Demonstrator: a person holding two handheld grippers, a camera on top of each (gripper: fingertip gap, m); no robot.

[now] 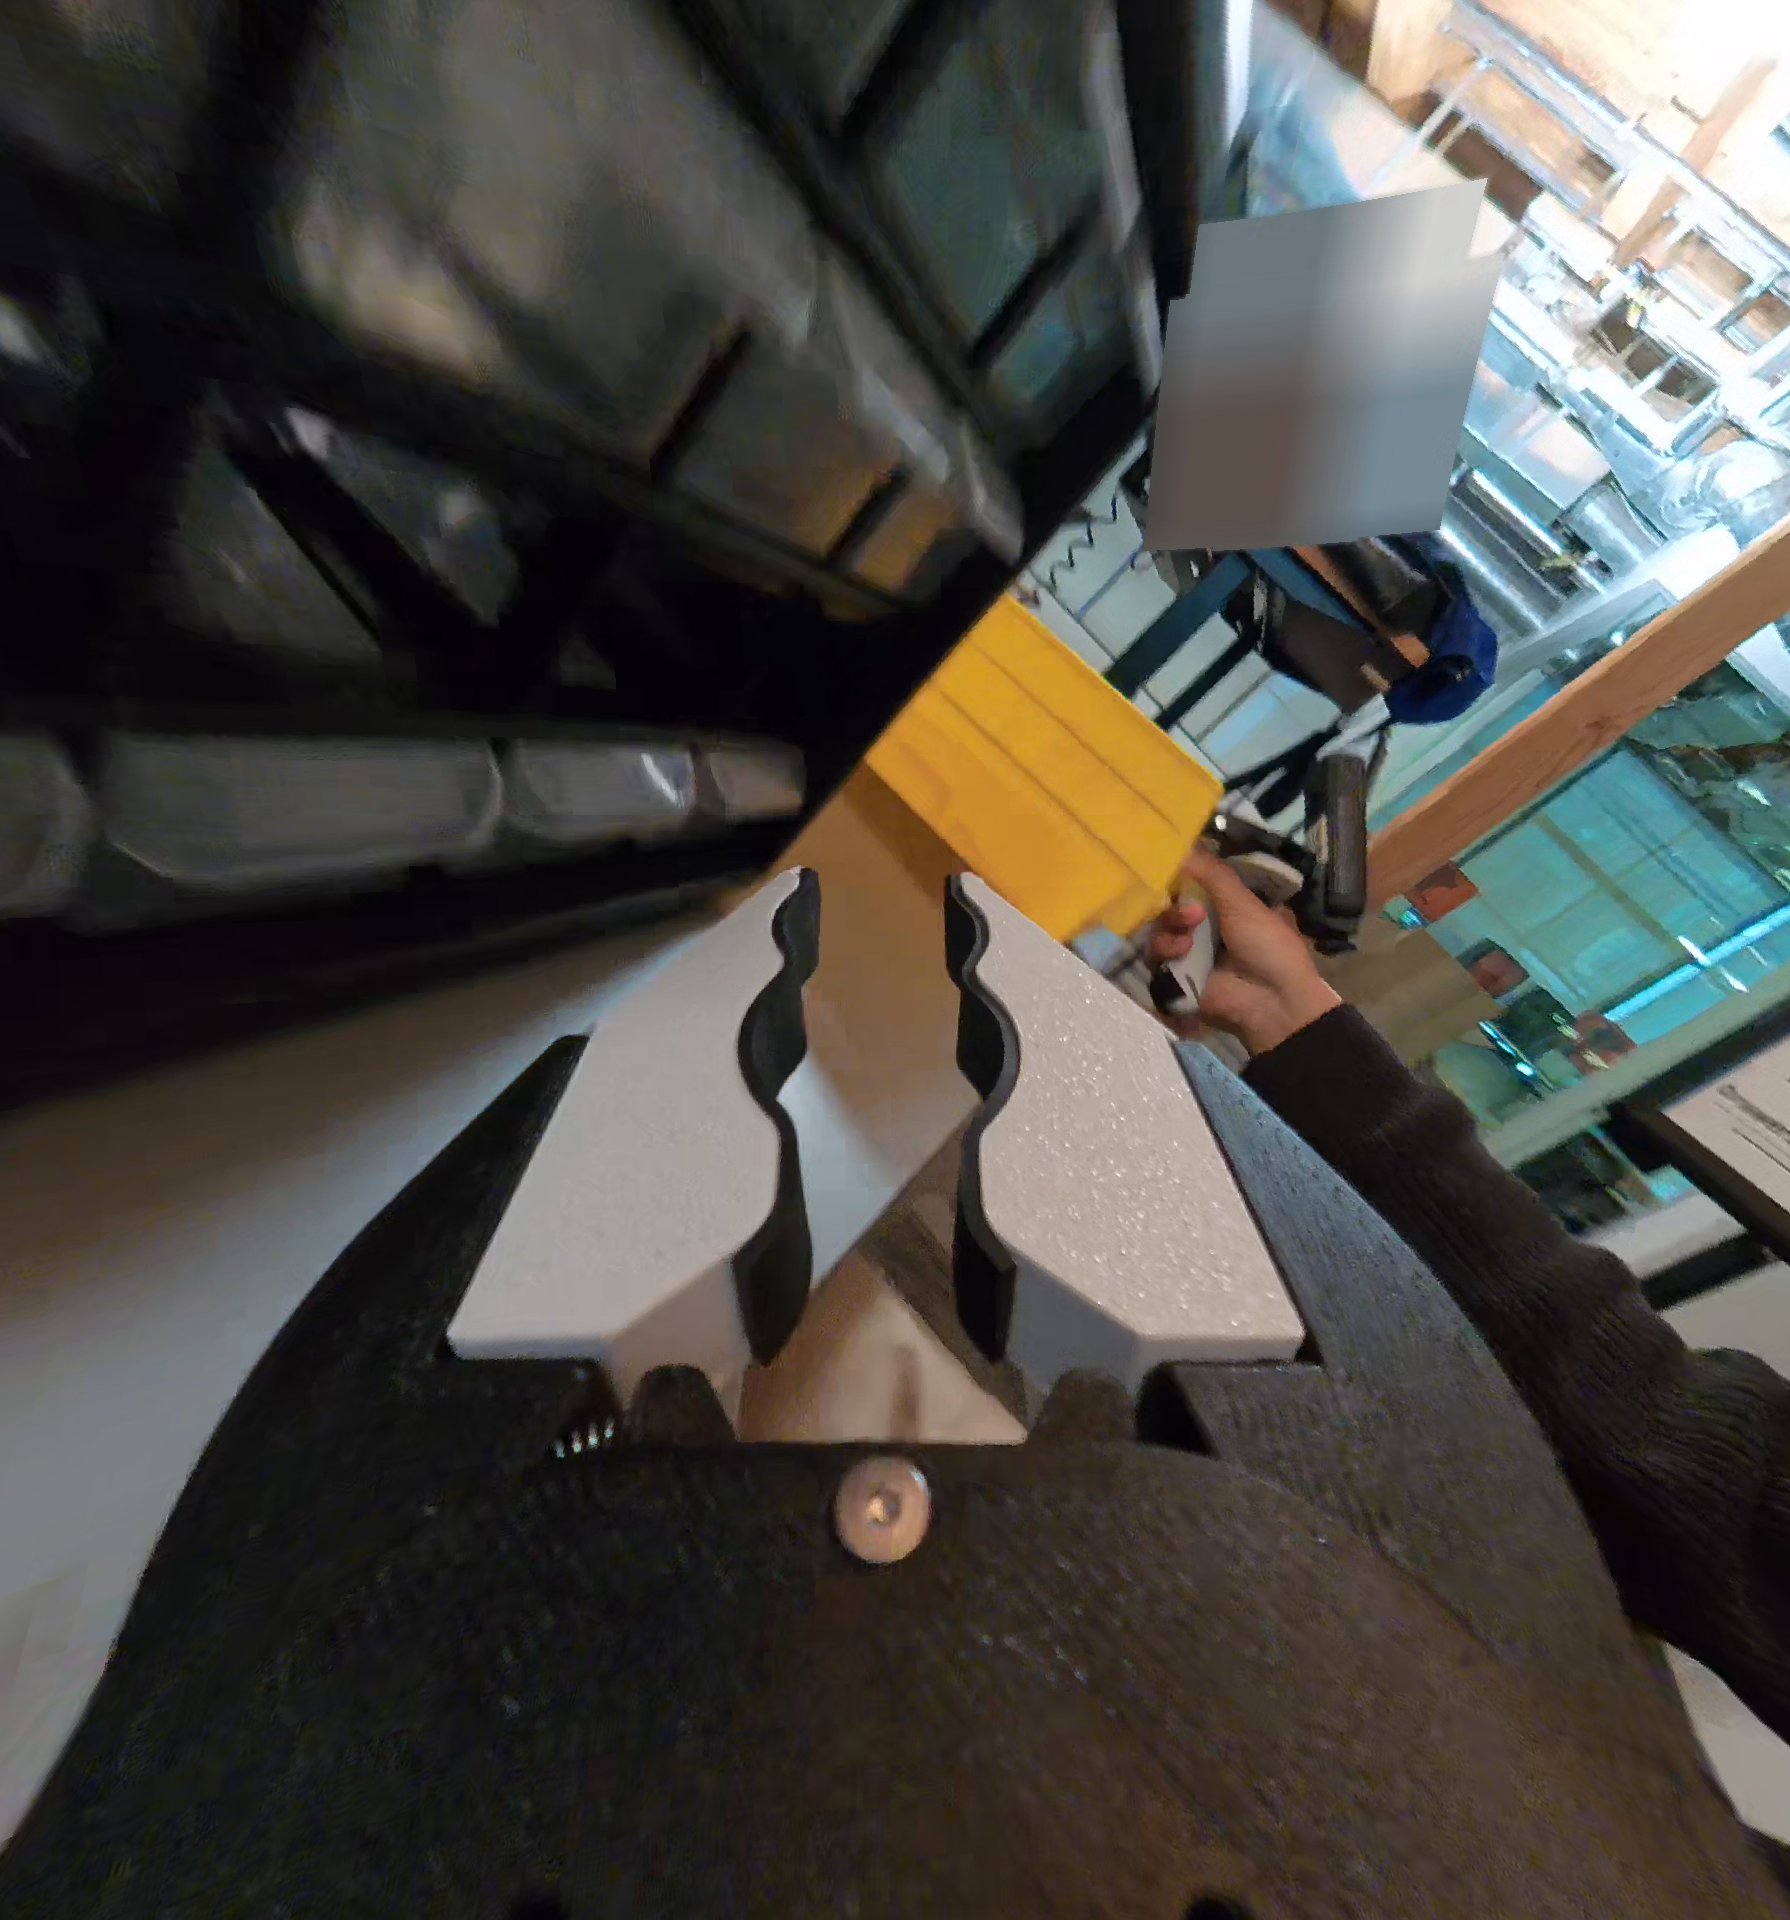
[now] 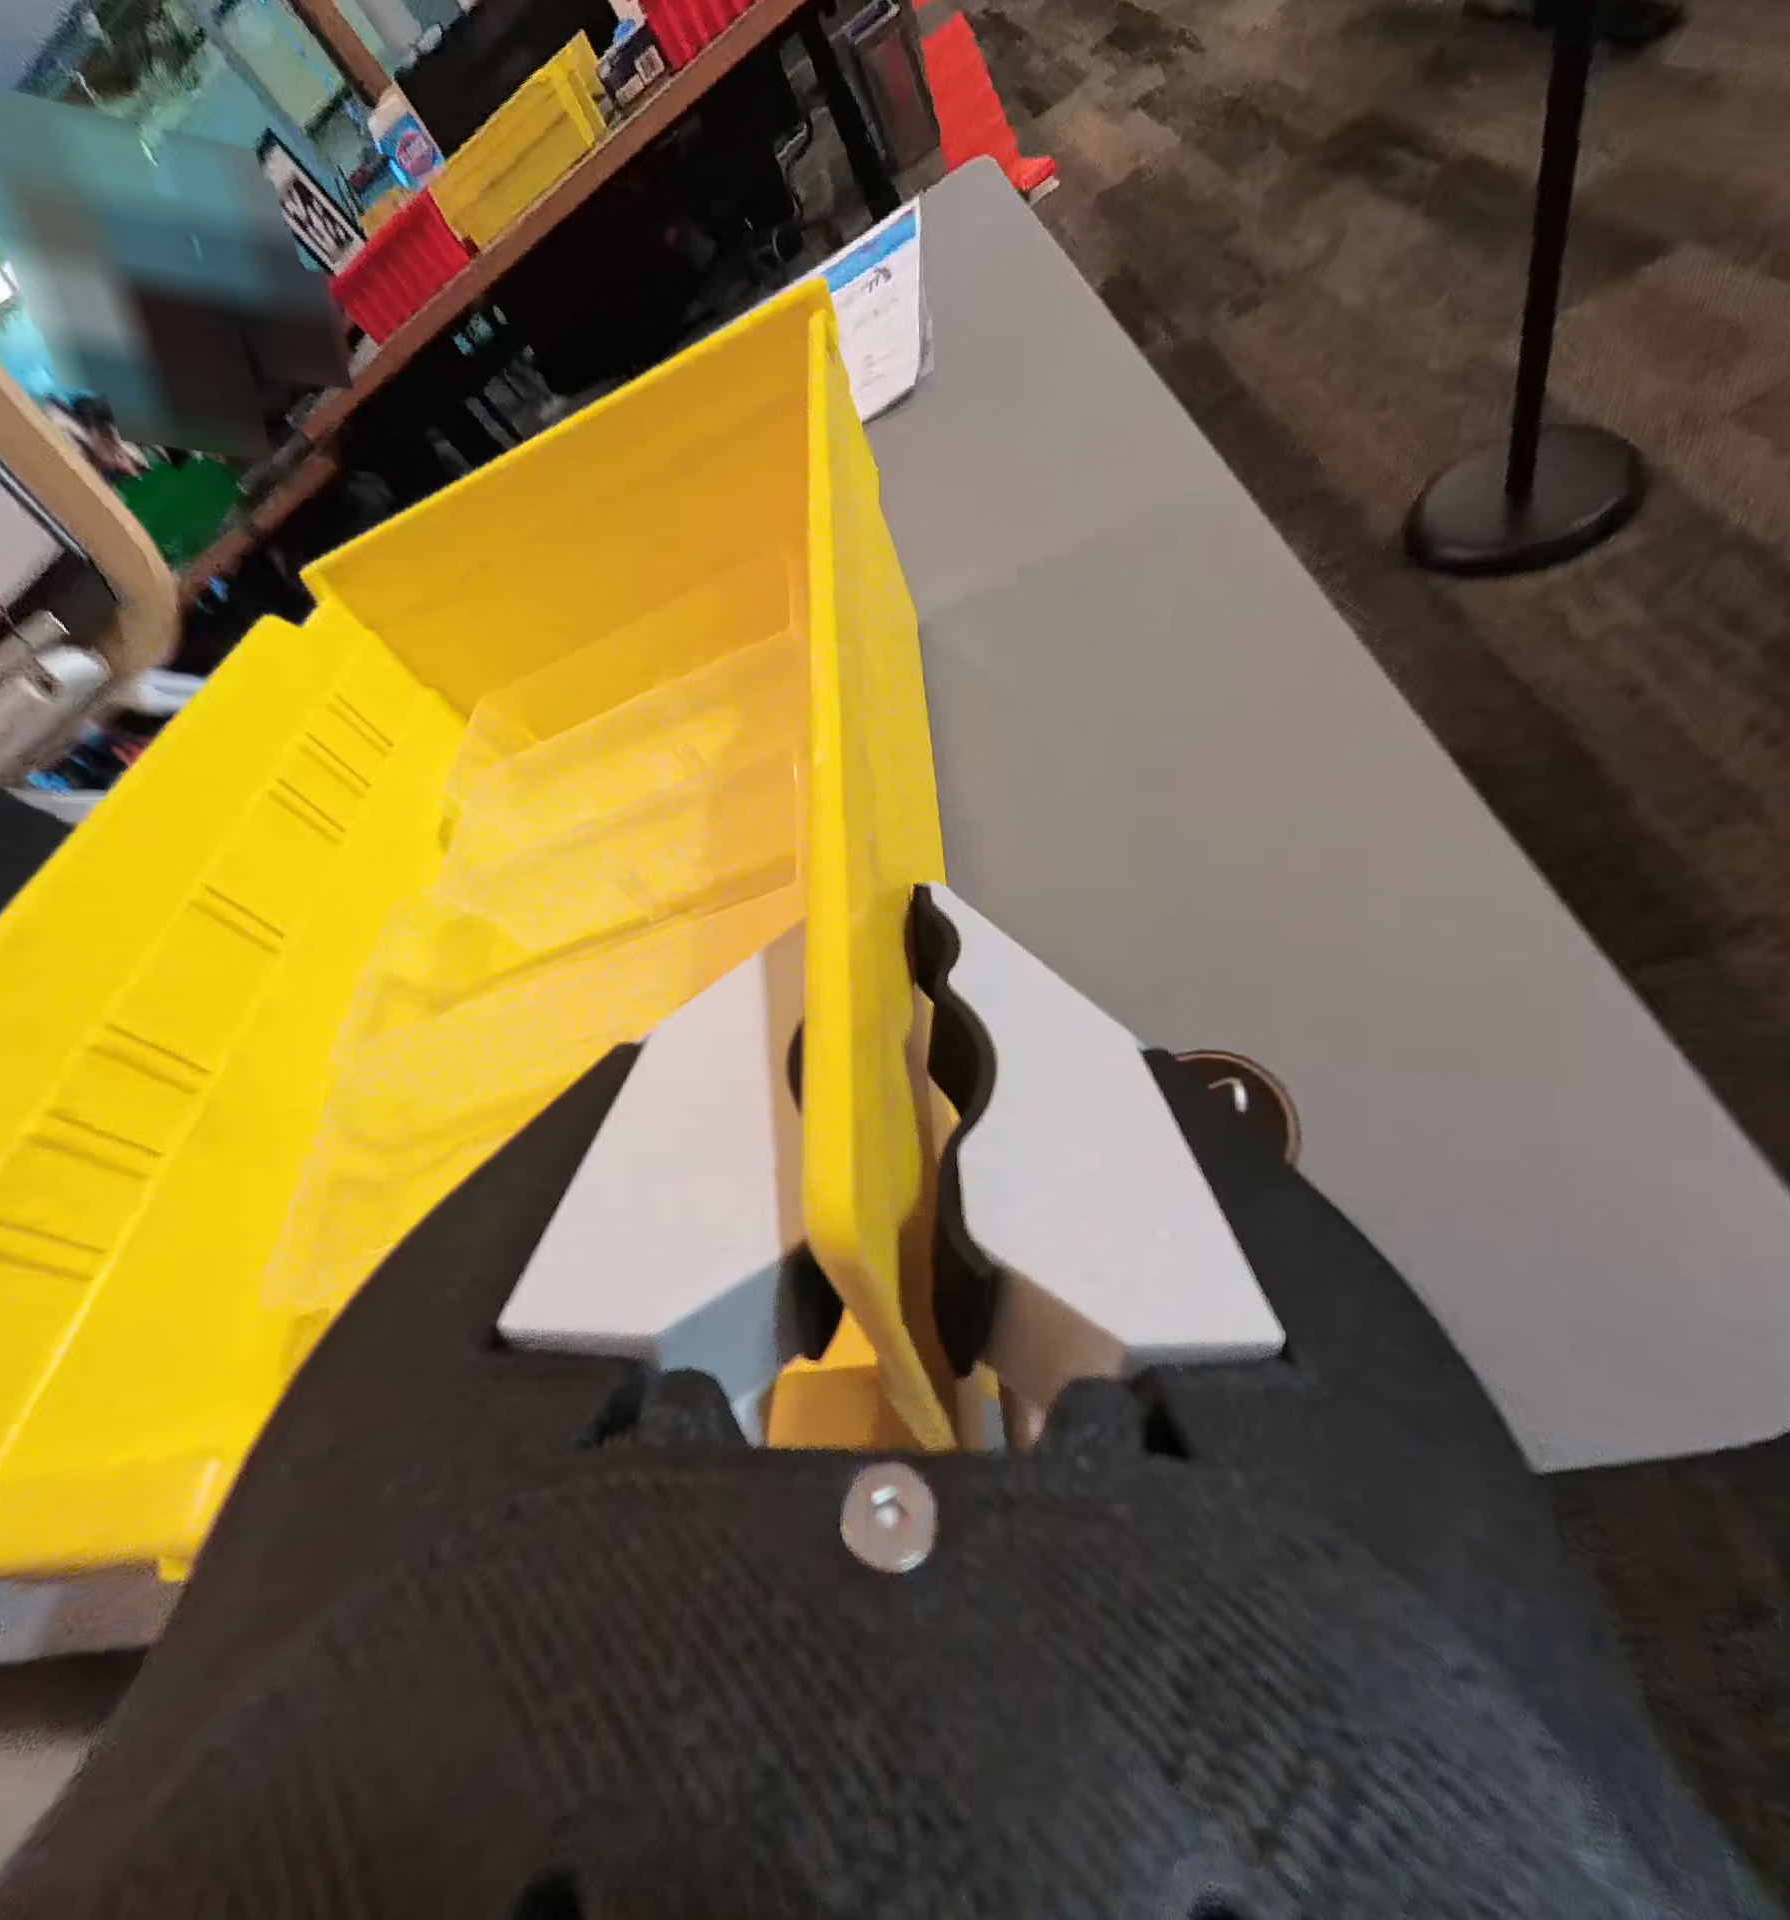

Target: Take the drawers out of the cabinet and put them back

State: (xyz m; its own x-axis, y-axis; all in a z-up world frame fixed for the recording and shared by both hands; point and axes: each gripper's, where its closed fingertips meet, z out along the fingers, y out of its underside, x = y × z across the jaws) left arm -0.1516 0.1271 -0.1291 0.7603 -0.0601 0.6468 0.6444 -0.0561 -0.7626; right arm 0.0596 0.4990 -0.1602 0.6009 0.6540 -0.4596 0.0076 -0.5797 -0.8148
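Yellow plastic fills the right wrist view: a drawer (image 2: 600, 665) is gripped by its thin side wall, with the right gripper (image 2: 870, 1122) clenched on that wall, 1 finger inside and 1 outside. The drawer hangs tilted over the grey counter (image 2: 1234, 831), beside a second yellow bin (image 2: 143, 987) that lies to its left. Its long axis runs away from the gripper, the far end wall raised and pointing toward the background tables; its open top faces left in this view.

The left gripper (image 1: 880, 1039) is released, its jaws apart with nothing between them, held low near the dark cabinet (image 1: 455, 416), whose slots and translucent drawer fronts are blurred. In that view the drawer (image 1: 1047, 769) shows just past the cabinet's corner, with a hand (image 1: 1244, 966) at its near end.

The step in hand looks like carrying the drawer between cabinet and counter; which way, I cannot tell. To do it well, keep the grip firm, since a single thin wall lets the drawer swing. Level it, line its long axis up with the slot or the counter edge, and let the free left gripper steady the other wall.
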